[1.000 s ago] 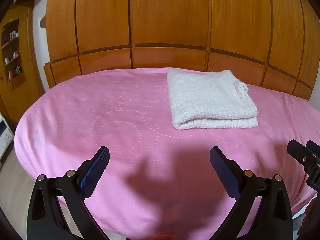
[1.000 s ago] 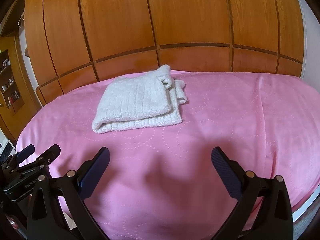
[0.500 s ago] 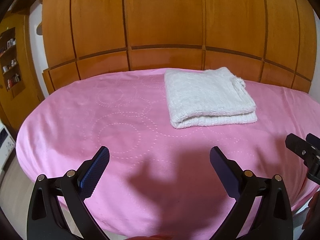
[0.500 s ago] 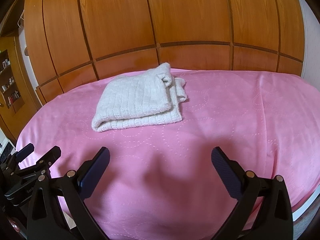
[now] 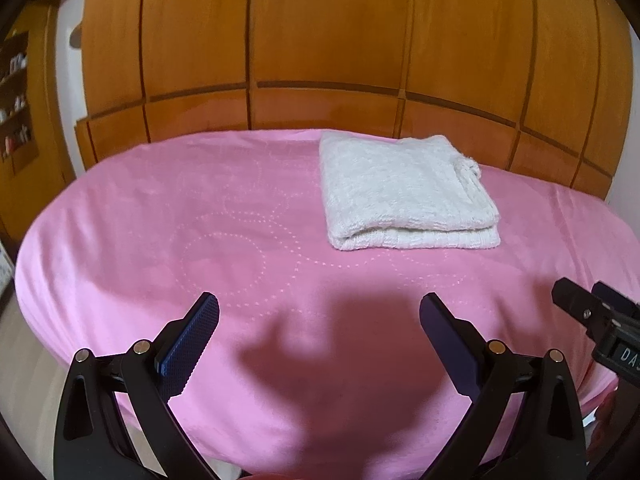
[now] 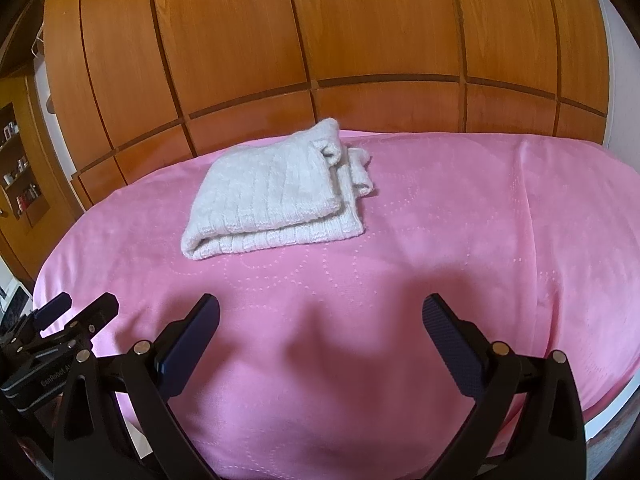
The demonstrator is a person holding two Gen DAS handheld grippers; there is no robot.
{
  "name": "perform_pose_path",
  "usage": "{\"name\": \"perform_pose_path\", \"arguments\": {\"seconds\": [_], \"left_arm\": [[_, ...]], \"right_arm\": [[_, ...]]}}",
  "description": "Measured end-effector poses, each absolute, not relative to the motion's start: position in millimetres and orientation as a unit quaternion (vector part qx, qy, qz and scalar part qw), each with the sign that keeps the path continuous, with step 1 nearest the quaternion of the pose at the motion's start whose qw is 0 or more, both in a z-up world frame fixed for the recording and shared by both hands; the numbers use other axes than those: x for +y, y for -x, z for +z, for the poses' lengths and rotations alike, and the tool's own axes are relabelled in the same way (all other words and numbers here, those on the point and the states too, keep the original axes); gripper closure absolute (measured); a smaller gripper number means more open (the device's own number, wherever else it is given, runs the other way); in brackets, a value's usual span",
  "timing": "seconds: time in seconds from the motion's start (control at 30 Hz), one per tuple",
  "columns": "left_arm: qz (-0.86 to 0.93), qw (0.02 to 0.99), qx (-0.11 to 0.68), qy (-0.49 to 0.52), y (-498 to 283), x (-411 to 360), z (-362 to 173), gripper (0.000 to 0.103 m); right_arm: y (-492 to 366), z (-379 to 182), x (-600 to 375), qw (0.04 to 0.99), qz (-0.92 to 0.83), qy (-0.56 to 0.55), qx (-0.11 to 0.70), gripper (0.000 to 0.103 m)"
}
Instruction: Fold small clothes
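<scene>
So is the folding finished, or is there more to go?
It looks finished: the white knit garment lies folded in a neat stack on the pink blanket. Nothing is in hand; the left gripper and right gripper are both open, short of it. No other clothes show.

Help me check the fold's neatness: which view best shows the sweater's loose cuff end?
Right wrist: the sweater shows its rolled cuffs sticking out past the top layer. Left wrist shows the sweater squarer, with the cuffs only a small bump at its far right corner.
</scene>
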State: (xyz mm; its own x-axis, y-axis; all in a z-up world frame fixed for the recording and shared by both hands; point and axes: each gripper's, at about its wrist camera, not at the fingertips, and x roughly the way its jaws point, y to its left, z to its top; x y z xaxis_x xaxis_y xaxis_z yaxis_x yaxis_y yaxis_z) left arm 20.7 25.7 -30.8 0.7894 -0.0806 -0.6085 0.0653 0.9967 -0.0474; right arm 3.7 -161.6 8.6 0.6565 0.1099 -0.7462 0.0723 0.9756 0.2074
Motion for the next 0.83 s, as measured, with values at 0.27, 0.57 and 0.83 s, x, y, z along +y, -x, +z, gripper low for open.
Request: {"name": "perform_pose_path", "arguments": {"seconds": [0.27,0.57,0.83], "left_arm": [[-0.028,0.947,0.320,0.026,-19.4,28.5,-34.3,0.004],[-0.028,0.955,0.289,-0.063,-13.1,8.9,-40.4,0.004],[-0.014,0.927,0.372,-0.057,-59.5,38.6,-68.1,0.004]], "right_arm": [[-4.5,6.7,-163.6,0.902,0.012,-0.109,0.419,0.002],[-7.9,-3.4,-171.6,0.896,0.008,-0.114,0.429,0.002],[-40.0,-47.9,-226.0,0.871,-0.045,-0.130,0.472,0.002]]}}
